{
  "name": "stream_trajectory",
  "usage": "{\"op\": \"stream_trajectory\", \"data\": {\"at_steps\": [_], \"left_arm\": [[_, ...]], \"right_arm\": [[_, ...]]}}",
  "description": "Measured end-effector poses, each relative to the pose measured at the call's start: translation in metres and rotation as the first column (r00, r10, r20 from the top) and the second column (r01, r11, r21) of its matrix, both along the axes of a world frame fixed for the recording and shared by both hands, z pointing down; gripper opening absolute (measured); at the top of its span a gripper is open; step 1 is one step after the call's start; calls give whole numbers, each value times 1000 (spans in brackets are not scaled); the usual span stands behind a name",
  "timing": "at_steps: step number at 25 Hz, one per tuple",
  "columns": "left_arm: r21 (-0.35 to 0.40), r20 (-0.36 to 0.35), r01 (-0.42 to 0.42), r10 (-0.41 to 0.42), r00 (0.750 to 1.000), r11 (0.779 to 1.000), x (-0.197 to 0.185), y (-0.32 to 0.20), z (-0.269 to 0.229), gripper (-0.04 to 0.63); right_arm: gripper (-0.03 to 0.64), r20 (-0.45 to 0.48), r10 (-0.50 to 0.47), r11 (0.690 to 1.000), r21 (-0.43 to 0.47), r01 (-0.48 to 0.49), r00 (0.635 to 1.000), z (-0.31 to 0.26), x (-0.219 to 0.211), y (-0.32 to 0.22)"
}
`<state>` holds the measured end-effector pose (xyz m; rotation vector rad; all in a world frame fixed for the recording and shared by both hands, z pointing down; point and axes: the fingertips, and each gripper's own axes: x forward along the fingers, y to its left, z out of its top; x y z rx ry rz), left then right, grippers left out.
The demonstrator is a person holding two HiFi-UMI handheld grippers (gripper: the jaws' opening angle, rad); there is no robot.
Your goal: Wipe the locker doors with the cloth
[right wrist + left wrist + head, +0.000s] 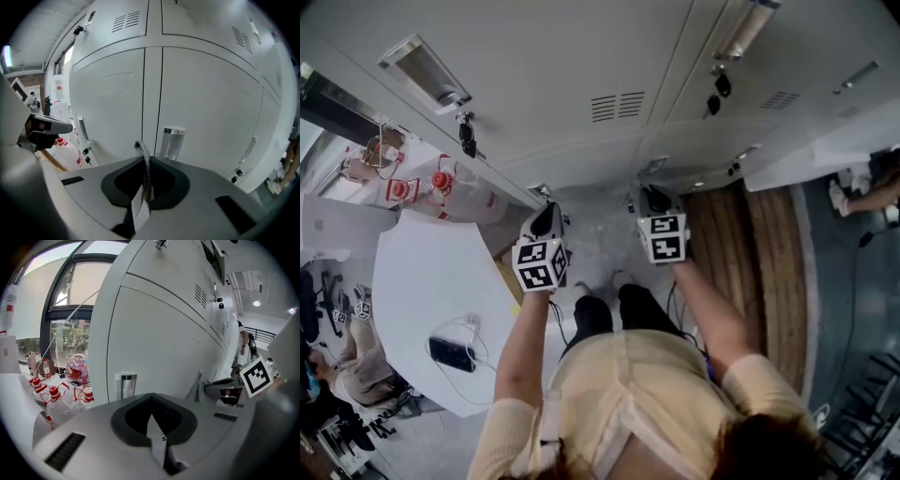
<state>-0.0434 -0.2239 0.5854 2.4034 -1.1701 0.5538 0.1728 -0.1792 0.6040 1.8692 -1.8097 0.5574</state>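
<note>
On the right gripper, jaws pressed fully together on a thin fold of the cloth, with no gap left between them. Above the closed tips, a grey speckled strip of this cloth standing up, bent a little to the left at its top. No more of the cloth to be seen in any view.

Straight ahead of these jaws, the pale grey locker doors, with the vertical seam between two of them directly behind the strip. Cloth short of the doors, not touching them. Just right of the tips and further ahead, a short shiny cylinder handle on the door. Far to the left of the jaws, some keys hanging at a door.

On the left gripper, jaws also shut tight against each other, with nothing between them. Ahead of them, one more grey locker door, and a little left of the tips a similar shiny handle. Far left of these jaws, bottles with red caps. To the right of them, the marker cube of the other gripper.

In the head view, both grippers side by side and near each other, and left of the left jaws a white table with a phone on it.
</note>
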Motion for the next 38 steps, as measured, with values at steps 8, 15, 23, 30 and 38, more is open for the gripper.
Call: {"op": "stream_trajectory", "data": {"at_steps": [8,15,23,30,38], "left_arm": [[30,34,16,-17,999,999,-17,2,-11,2],[38,22,30,-31,999,999,-29,9,-27,0],[60,1,16,-16,1000,998,-34,14,-51,2],[85,10,-15,14,1000,996,-30,24,-67,2],[77,-15,-11,12,1000,997,-31,33,-76,2]], "right_arm": [[18,19,0,999,46,-1,1000,-34,-6,4],[18,26,-2,997,75,0,1000,-51,-12,10],[18,49,-11,995,96,7,999,-71,-21,21],[18,74,-33,992,128,23,997,-95,-33,28],[15,98,-26,989,149,11,995,-109,-40,39]]}}
